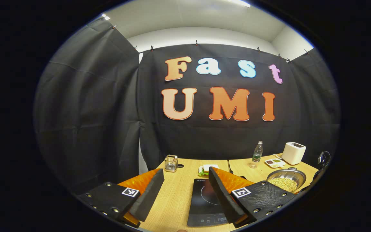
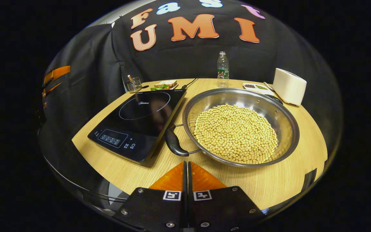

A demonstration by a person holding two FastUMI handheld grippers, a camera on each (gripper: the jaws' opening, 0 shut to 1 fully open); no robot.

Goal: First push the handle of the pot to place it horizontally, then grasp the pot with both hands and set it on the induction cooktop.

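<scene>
Nearest the lens in the right gripper view, we find the right gripper (image 2: 187, 167) with its 2 fingers pressed together, holding nothing, the joined tips just short of the pot handle (image 2: 173, 141). We judge that closed blade is chosen for pushing, not grasping. The pot (image 2: 241, 126), a wide steel pan full of pale beans (image 2: 236, 132), sits on the table (image 2: 134, 169) immediately beside the induction cooktop (image 2: 140, 120), on the side away from the booth's left curtain. Its dark handle lies against the cooktop's near corner, turned toward the gripper, so we read the handle-straightening step as not yet done.

In the left gripper view, the left gripper (image 1: 185, 180) has its 2 fingers spread wide and empty, held above the table with the cooktop (image 1: 204, 203) framed between them; we judge it waits for the 2-handed lift. Behind the cooktop stand a water bottle (image 2: 223, 69), a toaster (image 2: 289, 86), a sandwich plate (image 2: 164, 85) and a glass holder (image 2: 134, 84), all well apart from the pot's short path.
</scene>
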